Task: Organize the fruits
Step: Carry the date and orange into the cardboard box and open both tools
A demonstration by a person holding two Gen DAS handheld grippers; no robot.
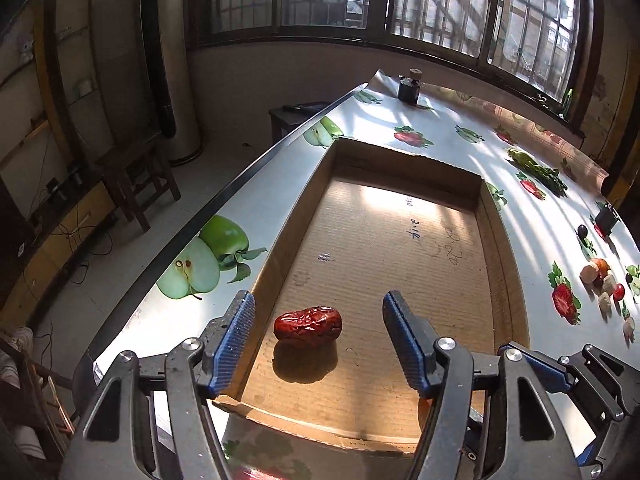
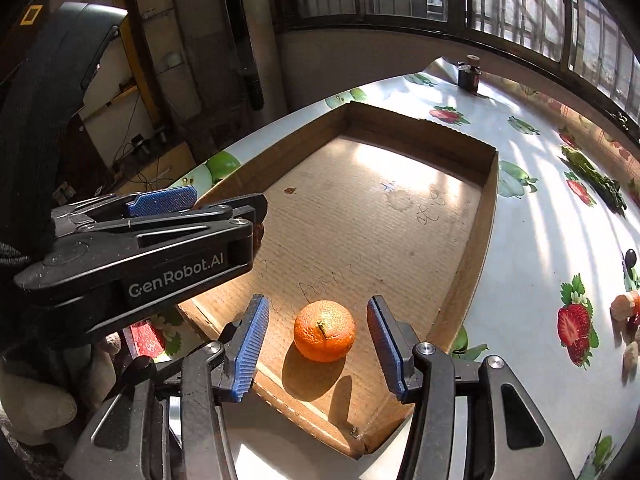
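A shallow cardboard box (image 1: 496,216) (image 2: 486,200) lies on the fruit-print tablecloth. In the left wrist view a wrinkled red date (image 1: 308,325) lies on the box floor between the open fingers of my left gripper (image 1: 318,340), touching neither pad. In the right wrist view an orange tangerine (image 2: 324,330) sits on the box floor between the open fingers of my right gripper (image 2: 318,346), also untouched. The left gripper's body shows from the side at the left of the right wrist view (image 2: 160,240), over the box's near left corner.
Several small loose fruits and pale pieces (image 1: 606,284) (image 2: 626,320) lie on the cloth right of the box. A green leafy vegetable (image 1: 538,168) (image 2: 592,176) lies farther back. A small dark bottle (image 1: 409,88) (image 2: 469,74) stands at the far end. The table edge (image 1: 224,196) drops off left.
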